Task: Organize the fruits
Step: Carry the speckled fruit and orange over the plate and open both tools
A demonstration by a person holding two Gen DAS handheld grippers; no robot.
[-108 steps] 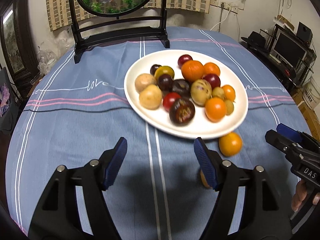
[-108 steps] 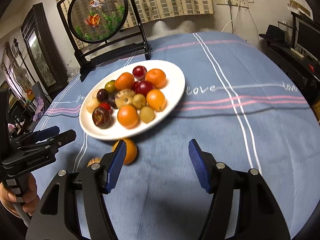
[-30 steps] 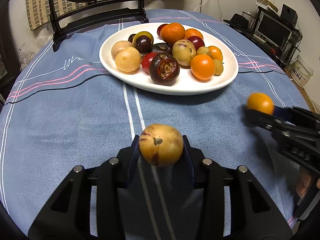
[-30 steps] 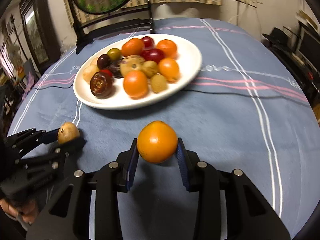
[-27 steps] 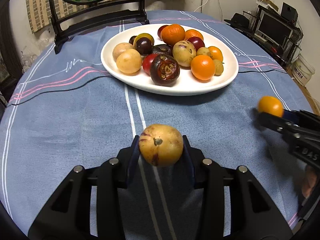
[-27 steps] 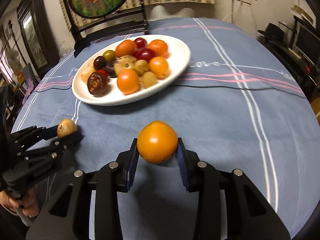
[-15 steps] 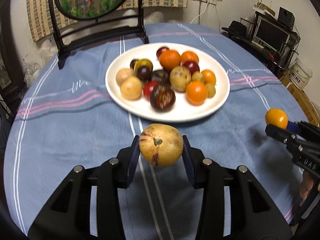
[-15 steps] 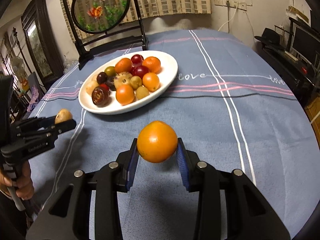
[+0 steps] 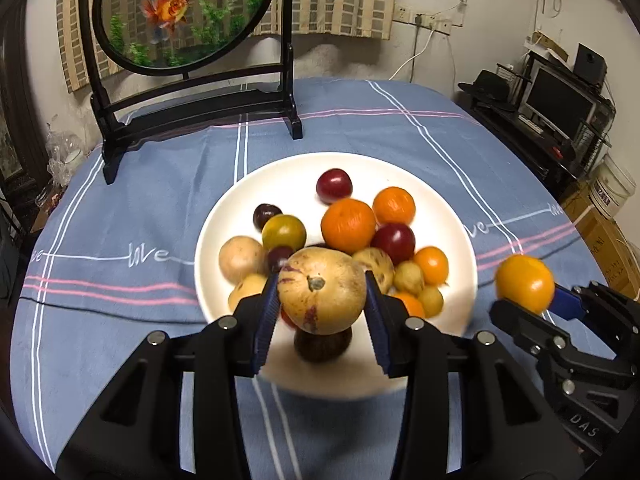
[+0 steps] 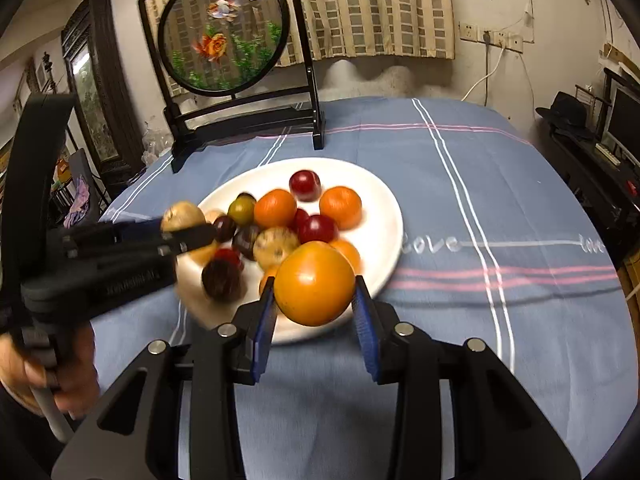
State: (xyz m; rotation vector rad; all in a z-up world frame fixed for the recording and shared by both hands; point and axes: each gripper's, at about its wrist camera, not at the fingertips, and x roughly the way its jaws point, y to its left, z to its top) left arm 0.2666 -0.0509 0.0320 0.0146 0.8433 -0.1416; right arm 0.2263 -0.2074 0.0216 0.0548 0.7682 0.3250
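A white plate [image 9: 224, 216] [image 10: 384, 208] heaped with several fruits, orange, dark red, yellow and tan, sits mid-table. My left gripper [image 9: 320, 294] is shut on a tan yellow fruit with purple streaks [image 9: 322, 290], held in the air over the plate's near part. My right gripper [image 10: 316, 292] is shut on an orange fruit [image 10: 314, 282], held above the plate's near right rim. Each view shows the other gripper too: the right gripper with its orange fruit [image 9: 524, 283] at the right, the left gripper with its tan fruit [image 10: 182, 216] at the left.
A round goldfish screen on a black stand [image 9: 192, 92] [image 10: 240, 108] stands at the table's far side behind the plate. The blue striped tablecloth [image 9: 120, 208] covers the round table. A person's hand [image 10: 52, 384] holds the left gripper's handle. Shelves and a monitor stand off the right edge.
Both grippers have risen and moved forward toward the plate, each still carrying its fruit. The plate now lies partly under both held fruits.
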